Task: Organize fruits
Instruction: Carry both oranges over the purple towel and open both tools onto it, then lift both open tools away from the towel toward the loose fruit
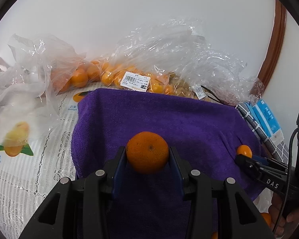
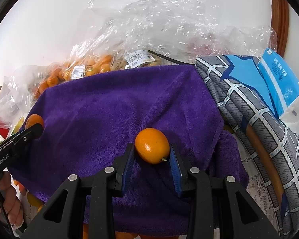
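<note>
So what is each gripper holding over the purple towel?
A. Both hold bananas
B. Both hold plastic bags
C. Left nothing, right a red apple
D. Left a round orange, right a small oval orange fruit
D: the left gripper is shut on a round orange mandarin, and the right gripper on a small oval orange kumquat with a stem nub, both above the fuzzy purple towel.

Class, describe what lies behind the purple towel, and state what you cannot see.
Behind the purple terry towel lie clear plastic bags of small orange fruits, with white price labels. The crinkled plastic and the towel's edge hide the fruit deeper in the bags.
</note>
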Motion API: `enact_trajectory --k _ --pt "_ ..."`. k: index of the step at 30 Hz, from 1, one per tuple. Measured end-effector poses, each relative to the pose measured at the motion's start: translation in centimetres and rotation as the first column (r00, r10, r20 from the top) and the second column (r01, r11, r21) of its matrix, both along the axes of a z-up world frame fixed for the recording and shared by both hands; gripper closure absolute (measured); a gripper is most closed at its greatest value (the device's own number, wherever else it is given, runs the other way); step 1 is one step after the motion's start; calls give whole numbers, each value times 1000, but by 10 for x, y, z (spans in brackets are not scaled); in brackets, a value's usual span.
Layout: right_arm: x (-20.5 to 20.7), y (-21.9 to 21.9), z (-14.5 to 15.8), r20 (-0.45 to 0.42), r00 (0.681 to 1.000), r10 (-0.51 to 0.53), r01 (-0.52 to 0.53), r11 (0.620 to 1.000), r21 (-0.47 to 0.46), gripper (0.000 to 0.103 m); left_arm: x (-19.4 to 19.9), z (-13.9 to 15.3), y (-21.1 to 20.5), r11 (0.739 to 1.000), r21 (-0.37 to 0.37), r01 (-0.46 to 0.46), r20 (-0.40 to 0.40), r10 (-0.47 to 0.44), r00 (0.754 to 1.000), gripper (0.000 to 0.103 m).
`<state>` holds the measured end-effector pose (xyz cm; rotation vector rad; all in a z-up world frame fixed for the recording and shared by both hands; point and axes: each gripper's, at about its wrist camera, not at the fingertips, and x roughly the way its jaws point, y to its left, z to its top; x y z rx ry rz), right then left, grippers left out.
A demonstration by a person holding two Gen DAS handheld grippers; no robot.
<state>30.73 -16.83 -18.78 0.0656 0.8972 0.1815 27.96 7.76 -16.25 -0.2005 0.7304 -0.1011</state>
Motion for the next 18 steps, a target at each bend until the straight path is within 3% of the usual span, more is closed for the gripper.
enact_trajectory --k 2,4,7,9,13,18 --pt "0 0 2 -9 1000 8 -8 1000 17 58 -2 2 0 1000 -4 1 16 -1 1000 62" --pt "-3 1 5 -9 1000 19 -18 1000 23 50 -5 4 -3 1000 2 5 38 -5 999 54" --pt "-10 6 10 33 999 1 1 999 -35 21 -8 8 -6 1000 13 19 61 -20 998 51" --pt "-15 9 15 69 998 11 -6 998 -64 21 -8 9 -7 1000 17 21 66 -23 998 50" --pt "-15 8 19 59 998 -4 8 997 -71 19 -9 11 -3 1000 -1 -2 77 2 997 50" --pt "-21 -2 26 51 997 -59 59 998 -3 12 -12 14 3 999 -35 -17 109 21 994 50"
